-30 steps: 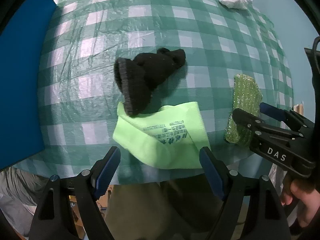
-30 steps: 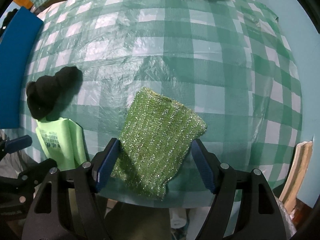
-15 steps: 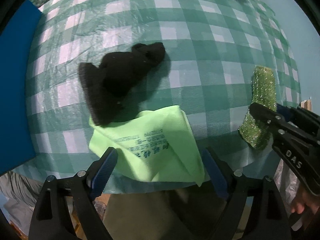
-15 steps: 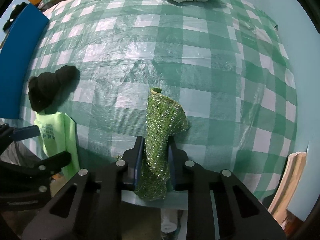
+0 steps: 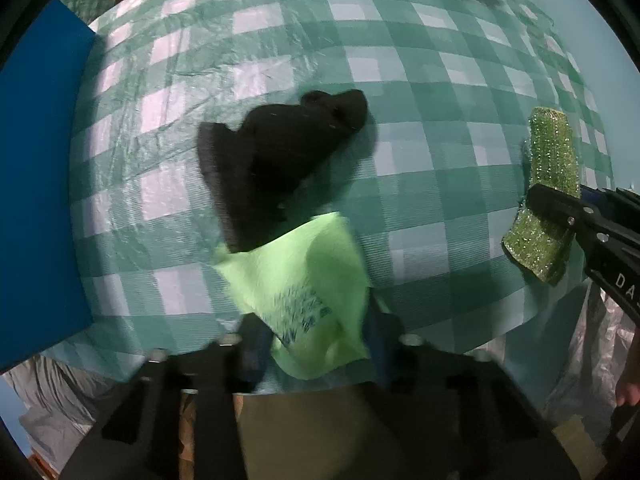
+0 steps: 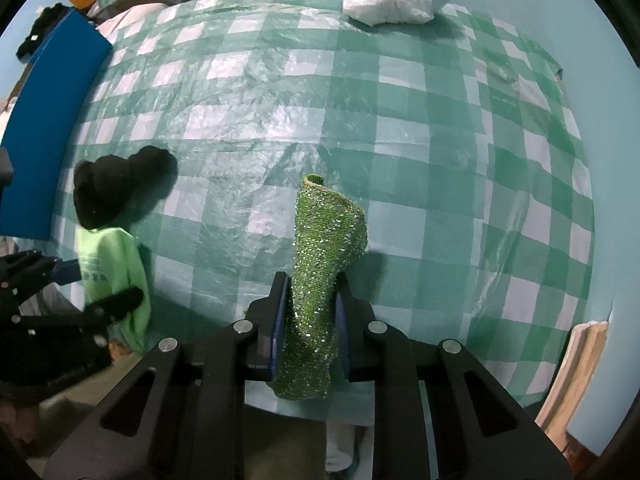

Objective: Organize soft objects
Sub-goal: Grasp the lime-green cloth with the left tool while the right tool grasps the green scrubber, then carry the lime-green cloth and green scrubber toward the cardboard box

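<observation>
"DA" on right gripper (image 5: 576, 216), lime cloth (image 5: 304, 276) print blurred, maybe unreadable

Cloth on my tabletop (image 6: 400, 92): green-and-white check, under clear plastic.
Blue panel (image 5: 36, 184): at my tabletop's left edge.

Checked tablecloth (image 6: 400, 128) bears black sock (image 5: 280, 156), lime cloth (image 5: 304, 276), white wad (image 6: 396, 0).

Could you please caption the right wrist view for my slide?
Right gripper pinches a sparkly green scrubbing cloth above the checked tablecloth.
</observation>
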`<action>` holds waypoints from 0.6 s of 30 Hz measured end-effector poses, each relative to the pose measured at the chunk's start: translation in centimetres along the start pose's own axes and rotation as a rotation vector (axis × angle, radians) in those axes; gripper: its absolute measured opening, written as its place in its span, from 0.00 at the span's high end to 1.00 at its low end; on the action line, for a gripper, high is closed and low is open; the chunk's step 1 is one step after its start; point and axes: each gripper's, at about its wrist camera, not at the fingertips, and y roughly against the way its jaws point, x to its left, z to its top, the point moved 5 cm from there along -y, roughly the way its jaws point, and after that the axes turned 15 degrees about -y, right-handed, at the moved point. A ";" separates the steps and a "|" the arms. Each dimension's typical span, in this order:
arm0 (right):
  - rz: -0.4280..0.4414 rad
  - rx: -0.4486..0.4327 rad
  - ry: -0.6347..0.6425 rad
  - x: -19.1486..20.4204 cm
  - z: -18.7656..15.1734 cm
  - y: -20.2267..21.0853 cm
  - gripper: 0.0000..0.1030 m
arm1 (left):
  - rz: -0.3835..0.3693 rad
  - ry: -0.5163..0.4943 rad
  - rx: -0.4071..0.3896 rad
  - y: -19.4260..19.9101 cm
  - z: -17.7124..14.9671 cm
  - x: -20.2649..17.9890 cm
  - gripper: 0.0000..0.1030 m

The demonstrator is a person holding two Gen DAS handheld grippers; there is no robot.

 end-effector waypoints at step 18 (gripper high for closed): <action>0.034 -0.046 0.069 2.2 0.6 2.2 0.83 | 0.009 0.001 -0.141 3.9 1.1 6.2 0.92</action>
